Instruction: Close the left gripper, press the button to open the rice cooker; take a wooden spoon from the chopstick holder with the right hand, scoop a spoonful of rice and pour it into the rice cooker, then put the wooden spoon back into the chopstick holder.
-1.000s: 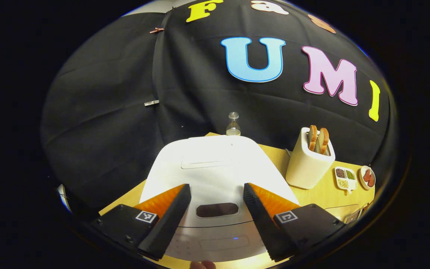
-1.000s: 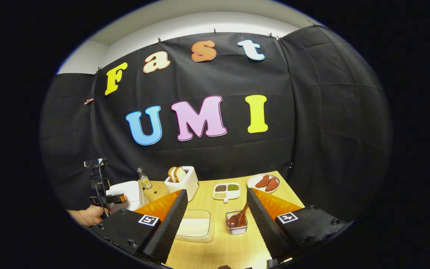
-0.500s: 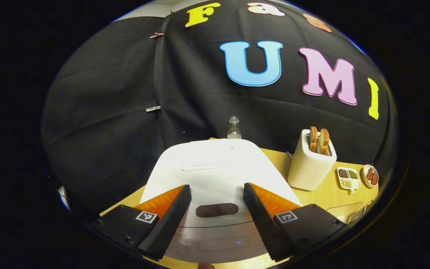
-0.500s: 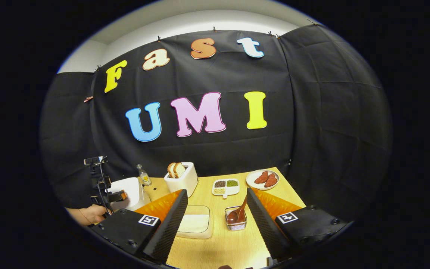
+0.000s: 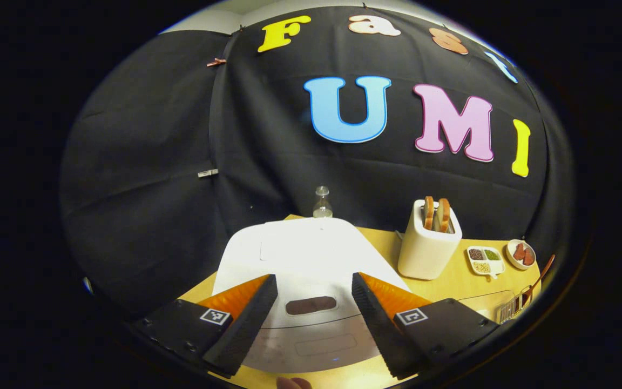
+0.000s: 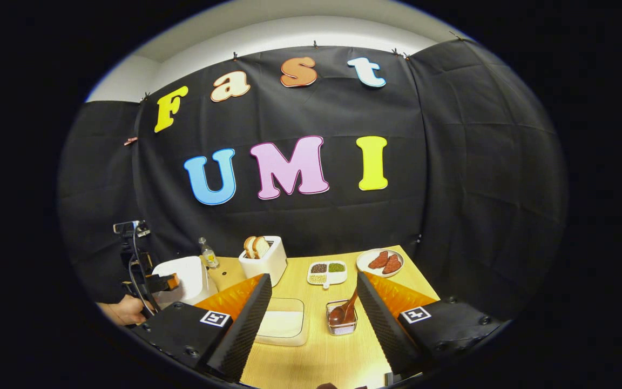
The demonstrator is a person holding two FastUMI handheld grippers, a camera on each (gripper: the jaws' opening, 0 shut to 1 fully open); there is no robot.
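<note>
Two left gripper (image 5: 313, 319) fingers (image 5: 246, 319) spread, rice cooker (image 5: 300, 259) button (image 5: 311, 305) between

In the left gripper view, we see our left hand-held gripper (image 5: 313, 319) with its fingers spread apart above the closed white rice cooker (image 5: 300, 259); nothing lies between them and its lid. Behind the cooker a small clear glass bottle (image 5: 322, 202) stands by the wall, and to the right a white toaster holding bread slices (image 5: 427, 243) rises tall.

In the right gripper view, bare light wooden bench (image 6: 322, 362) lies ahead of our right hand-held gripper (image 6: 313, 324). A shallow white rice dish (image 6: 284, 327) and a clear chopstick holder with a brown wooden spoon (image 6: 342, 316) sit between its parted fingers.
</note>
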